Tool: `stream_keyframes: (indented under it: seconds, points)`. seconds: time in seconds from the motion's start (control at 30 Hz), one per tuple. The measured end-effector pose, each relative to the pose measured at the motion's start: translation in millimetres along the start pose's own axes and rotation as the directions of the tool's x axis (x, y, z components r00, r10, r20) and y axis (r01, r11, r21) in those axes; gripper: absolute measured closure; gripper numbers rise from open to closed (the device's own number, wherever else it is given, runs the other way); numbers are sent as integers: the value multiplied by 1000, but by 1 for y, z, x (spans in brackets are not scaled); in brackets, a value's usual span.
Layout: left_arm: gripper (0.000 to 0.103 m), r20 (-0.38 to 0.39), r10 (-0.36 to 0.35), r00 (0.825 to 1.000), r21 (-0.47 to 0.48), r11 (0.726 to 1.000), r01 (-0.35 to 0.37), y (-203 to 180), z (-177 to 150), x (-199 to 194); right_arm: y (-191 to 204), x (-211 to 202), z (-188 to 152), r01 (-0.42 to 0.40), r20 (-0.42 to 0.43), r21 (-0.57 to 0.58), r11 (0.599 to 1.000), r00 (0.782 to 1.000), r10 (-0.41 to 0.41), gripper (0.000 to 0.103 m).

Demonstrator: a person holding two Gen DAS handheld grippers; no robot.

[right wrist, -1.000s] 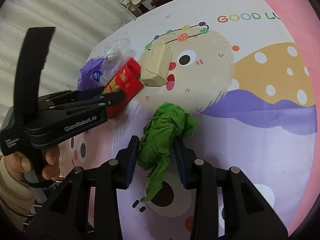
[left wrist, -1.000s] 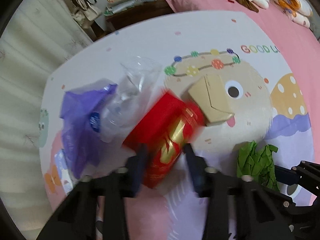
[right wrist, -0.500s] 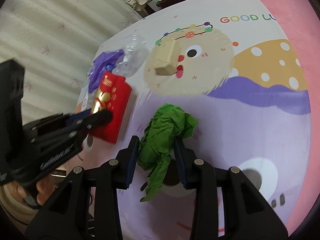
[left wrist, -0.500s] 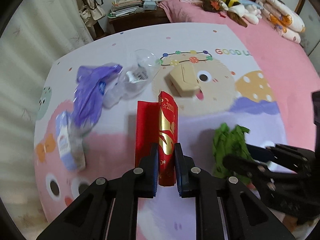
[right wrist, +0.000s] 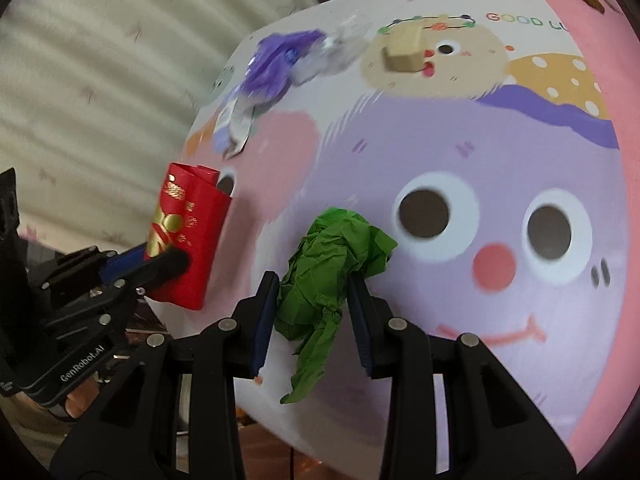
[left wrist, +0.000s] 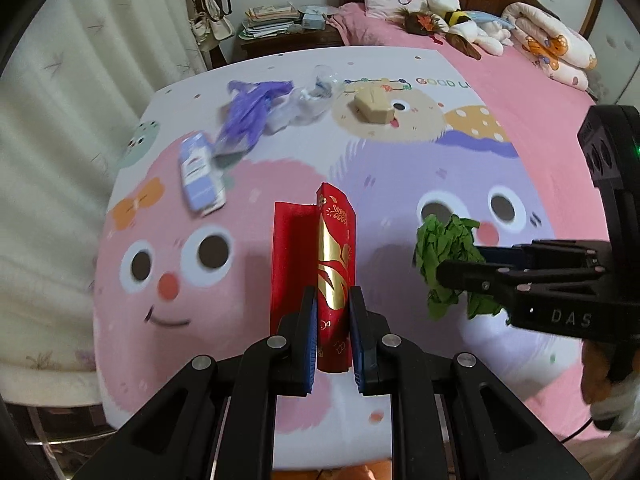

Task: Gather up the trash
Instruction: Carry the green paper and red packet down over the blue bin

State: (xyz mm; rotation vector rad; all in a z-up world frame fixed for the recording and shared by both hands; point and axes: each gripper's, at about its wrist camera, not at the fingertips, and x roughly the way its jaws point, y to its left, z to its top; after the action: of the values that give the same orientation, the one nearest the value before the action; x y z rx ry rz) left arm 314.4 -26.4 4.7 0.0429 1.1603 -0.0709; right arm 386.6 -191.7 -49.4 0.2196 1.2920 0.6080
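**Tech A:** From the left wrist view, report the left gripper.

**Tech B:** Jaws nearly closed, clamping the lower part of a red envelope. Material is glossy card with gold foil print; one flap stands open to the left. It is held upright above the cartoon-print bed cover, a smooth fabric in pink, lilac and white.

**Tech A:** Other trash in that view?

**Tech B:** Far side of the cover: a tan cardboard box, a crumpled clear plastic bottle, a purple plastic bag touching the bottle, and a flat blue-and-white pack. All are motion-blurred; print is unreadable. At the right, the right gripper enters side-on, with crumpled green paper at its tip. A hand on its grip is cut off by the frame edge.

**Tech A:** Right wrist view?

**Tech B:** Right gripper jaws are partly closed on the green paper, a creased wad with a loose tail hanging below the pads. It is held above the lilac face on the cover. At the left, the left gripper holds the envelope beyond the cover's edge; its handle is cropped. The box, bottle and bag are blurred.
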Motion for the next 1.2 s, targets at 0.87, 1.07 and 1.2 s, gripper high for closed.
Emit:
stream_keyframes:
  seconds: [0.87, 1.07, 1.2]
  points:
    - [89, -15, -125, 992, 59, 990, 126, 117, -288, -89, 188, 28, -259, 154, 17, 90, 984, 988, -156, 71]
    - [89, -62, -155, 986, 64, 985, 159, 101, -316, -73, 175, 46, -292, 207, -48, 105, 973, 978, -203, 71]
    - [89, -103, -165, 981, 48, 984, 171, 86, -326, -47, 157, 71, -319, 224, -110, 130, 966, 971, -210, 71]
